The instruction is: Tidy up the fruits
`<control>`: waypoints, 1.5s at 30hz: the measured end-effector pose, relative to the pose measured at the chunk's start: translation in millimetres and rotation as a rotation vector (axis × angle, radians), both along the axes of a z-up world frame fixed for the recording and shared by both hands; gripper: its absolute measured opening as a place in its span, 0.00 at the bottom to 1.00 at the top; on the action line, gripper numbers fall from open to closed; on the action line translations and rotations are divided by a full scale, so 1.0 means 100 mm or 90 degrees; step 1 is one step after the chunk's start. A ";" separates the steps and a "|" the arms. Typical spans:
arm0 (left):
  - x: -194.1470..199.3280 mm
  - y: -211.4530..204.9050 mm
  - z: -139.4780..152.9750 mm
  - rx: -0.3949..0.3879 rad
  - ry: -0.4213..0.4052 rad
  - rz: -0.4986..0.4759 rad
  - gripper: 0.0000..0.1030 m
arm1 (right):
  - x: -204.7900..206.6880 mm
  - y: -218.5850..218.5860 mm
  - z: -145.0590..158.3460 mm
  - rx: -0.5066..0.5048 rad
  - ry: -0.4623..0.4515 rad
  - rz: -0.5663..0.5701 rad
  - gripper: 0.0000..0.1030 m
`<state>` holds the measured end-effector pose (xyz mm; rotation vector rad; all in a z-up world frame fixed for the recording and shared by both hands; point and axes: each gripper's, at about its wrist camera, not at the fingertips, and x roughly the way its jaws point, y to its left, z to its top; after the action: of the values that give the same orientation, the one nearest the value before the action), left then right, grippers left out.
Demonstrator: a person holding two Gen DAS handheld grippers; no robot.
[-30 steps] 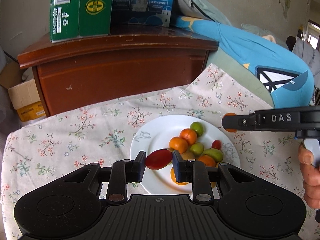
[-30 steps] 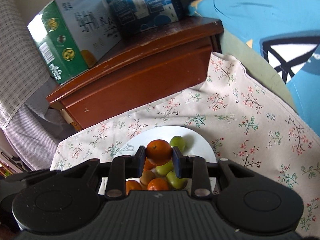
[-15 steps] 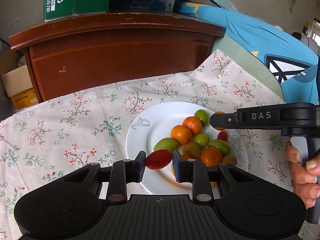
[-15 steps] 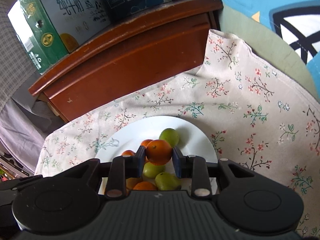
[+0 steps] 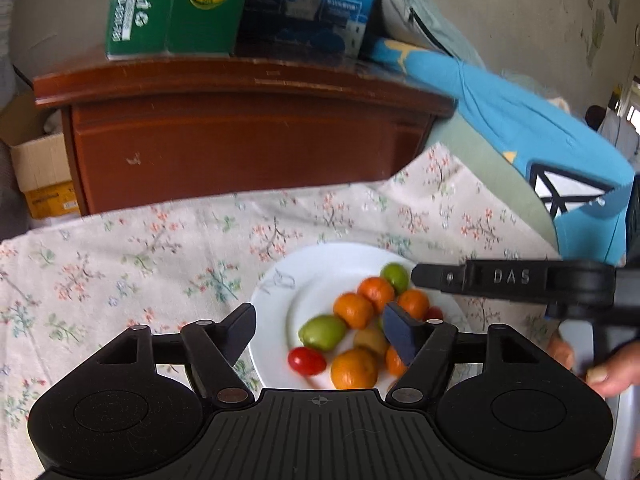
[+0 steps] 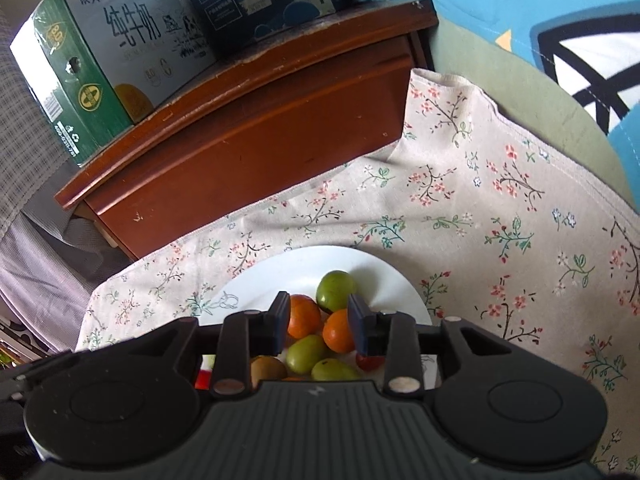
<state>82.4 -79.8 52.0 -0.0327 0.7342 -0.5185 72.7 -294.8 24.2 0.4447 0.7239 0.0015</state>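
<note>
A white plate (image 5: 288, 280) on the floral cloth holds several oranges and green fruits. My left gripper (image 5: 320, 332) hangs over the plate's near edge, its jaws opening wide with nothing between them. A red tomato (image 5: 307, 360) lies on the plate just below it. My right gripper (image 6: 319, 320) is over the pile on the plate (image 6: 260, 280), its jaws opening. An orange (image 6: 338, 330) rests on the pile below the fingertips, and the pads are off it. From the left wrist view, the right gripper (image 5: 420, 276) reaches in from the right above that orange (image 5: 414, 304).
A brown wooden cabinet (image 5: 240, 140) stands behind the cloth, with a green carton (image 5: 168, 4) and a blue carton (image 5: 308, 0) on top. A blue cushion (image 5: 520, 132) lies to the right, a cardboard box (image 5: 40, 176) to the left. A person's hand (image 5: 612, 372) holds the right gripper.
The left jaws have sprung apart and the red tomato has dropped onto the plate. The right jaws have parted and the orange now sits on the pile. The right gripper has sunk a little.
</note>
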 end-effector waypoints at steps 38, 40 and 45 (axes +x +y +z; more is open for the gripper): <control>-0.54 0.10 0.36 0.131 0.049 0.065 0.96 | -0.96 0.37 0.65 -0.077 0.024 -0.032 0.93; -0.58 0.10 0.35 0.136 0.050 0.065 0.96 | -1.02 0.40 0.64 -0.087 0.033 -0.035 0.96; -0.62 0.08 0.32 0.147 0.053 0.070 0.96 | -1.11 0.43 0.57 -0.110 0.067 -0.051 0.97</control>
<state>20.3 -71.5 84.1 0.1210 0.8657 -0.3270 -38.7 -251.4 81.3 0.3096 0.8015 -0.1596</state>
